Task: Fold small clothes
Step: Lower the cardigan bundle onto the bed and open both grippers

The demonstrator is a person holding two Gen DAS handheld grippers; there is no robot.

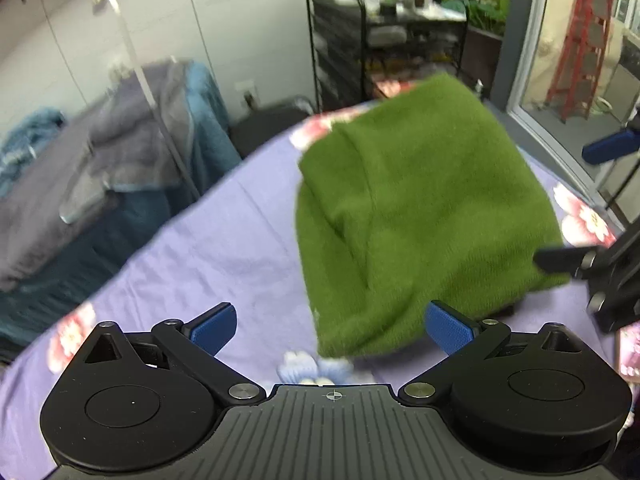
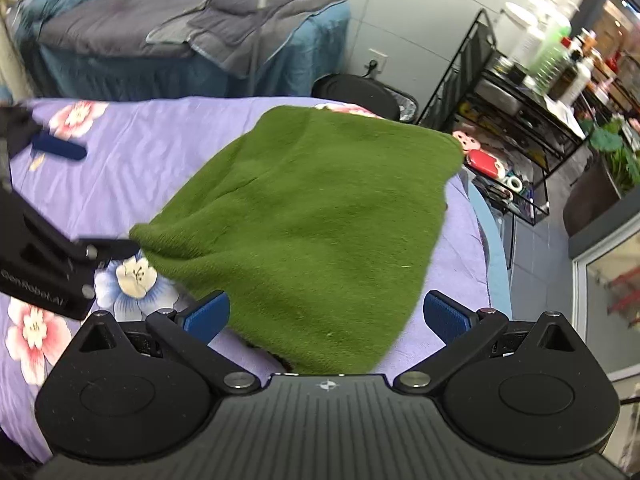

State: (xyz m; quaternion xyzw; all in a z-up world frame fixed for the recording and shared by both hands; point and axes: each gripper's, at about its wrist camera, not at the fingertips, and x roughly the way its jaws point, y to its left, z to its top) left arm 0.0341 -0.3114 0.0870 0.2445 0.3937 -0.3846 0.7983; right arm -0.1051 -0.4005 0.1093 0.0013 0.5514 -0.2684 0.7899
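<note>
We stand over the green cloth (image 1: 424, 208)

Both our grippers, left (image 1: 332, 324) and right (image 2: 326, 316), are spread apart and empty; the cloth lies just ahead, nearer the right one.

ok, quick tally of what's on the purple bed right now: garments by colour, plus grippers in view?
Green garments: 1, the green fleece piece, folded over on the floral purple sheet.
Other-colour garments on the sheet: 0.
Grippers: 2, left gripper and right gripper, both open and holding nothing.
Total: 3.
</note>
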